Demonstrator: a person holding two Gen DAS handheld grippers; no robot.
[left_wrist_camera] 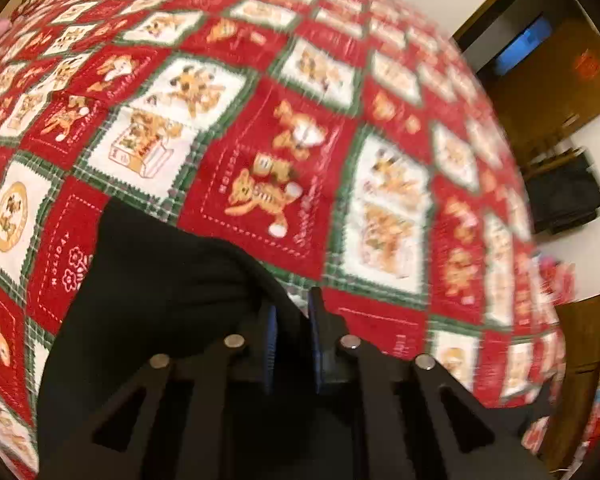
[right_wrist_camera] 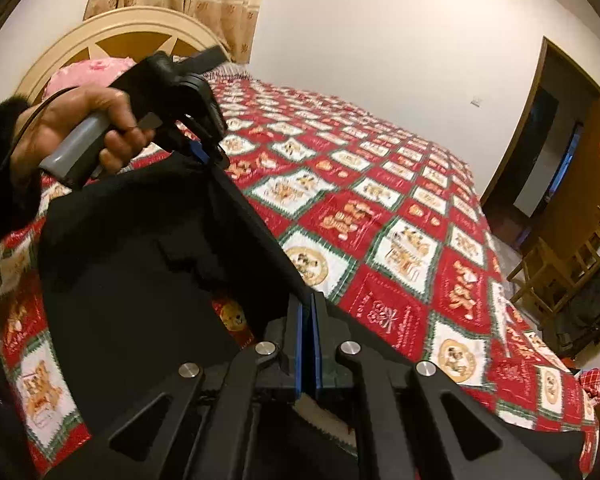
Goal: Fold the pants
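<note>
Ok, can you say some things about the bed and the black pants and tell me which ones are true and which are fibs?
1. The pants are black. True.
2. The bedspread is plain blue. False: it is red, white and green squares with cartoon tigers.
3. Both tongs are pinching the pants. True: the left tongs and the right tongs each clamp an edge of the cloth.
4. The pants lie flat on the bed. False: the cloth hangs lifted between the two tongs.
5. A pink pillow sits by the headboard. True.
6. The door is white. False: it is brown wood.
</note>
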